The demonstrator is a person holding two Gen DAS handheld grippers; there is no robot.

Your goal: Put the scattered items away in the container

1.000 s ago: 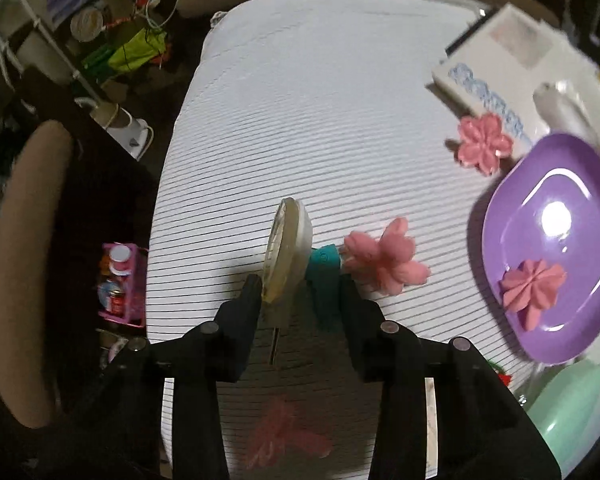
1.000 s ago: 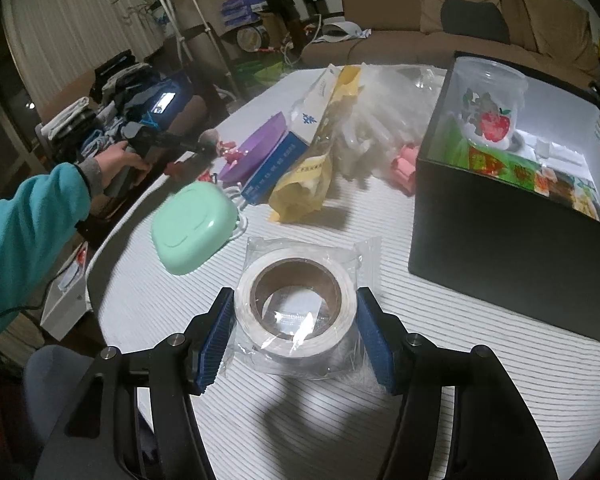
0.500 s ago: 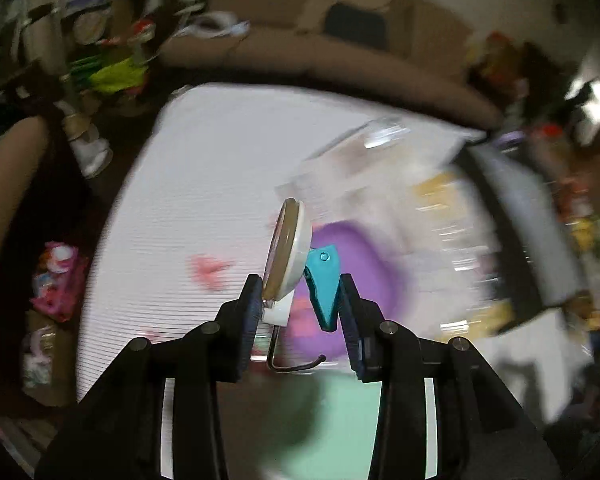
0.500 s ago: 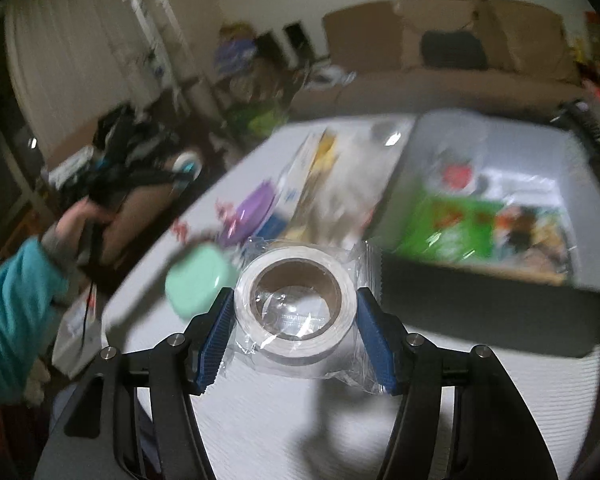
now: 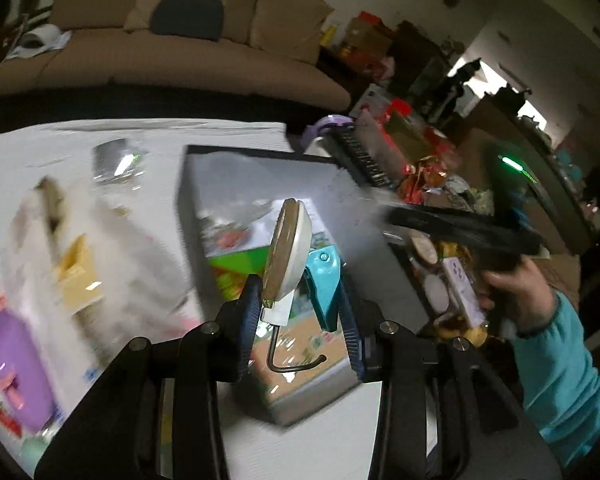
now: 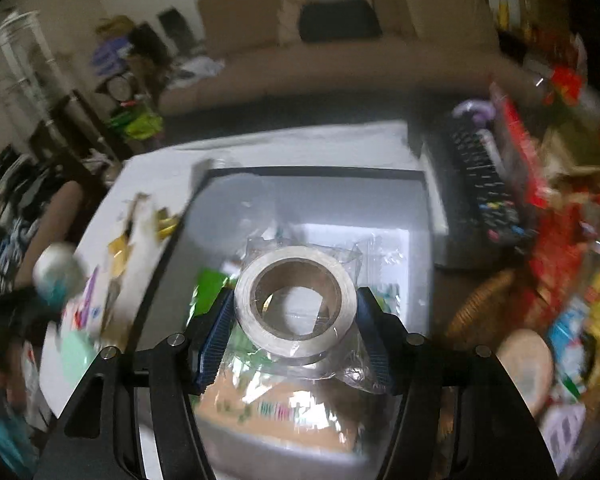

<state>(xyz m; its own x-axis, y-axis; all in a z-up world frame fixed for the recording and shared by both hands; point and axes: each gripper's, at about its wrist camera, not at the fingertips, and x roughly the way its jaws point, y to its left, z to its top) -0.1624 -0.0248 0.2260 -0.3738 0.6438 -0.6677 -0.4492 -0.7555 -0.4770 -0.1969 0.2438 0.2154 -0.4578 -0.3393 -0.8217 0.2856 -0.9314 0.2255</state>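
My left gripper (image 5: 298,300) is shut on a cream suction hook (image 5: 288,256) with a teal lever and a wire hook, held in the air above the near part of the black box (image 5: 260,176). My right gripper (image 6: 296,332) is shut on a roll of tape in a clear wrapper (image 6: 296,300), held over the open black box (image 6: 316,200). The box holds green and printed packets. The right hand and its gripper show at the right of the left wrist view (image 5: 460,232).
A purple plate (image 5: 16,364), a yellow packet (image 5: 76,276) and clear plastic bags lie left of the box on the white striped table (image 5: 80,136). A mint case (image 6: 76,356) lies at the table's left. A keyboard (image 6: 484,184) and cluttered goods stand right of the box.
Both grippers have lifted off the table and swung over the black box, each with its item. The left view has turned from the pink flowers to the box.
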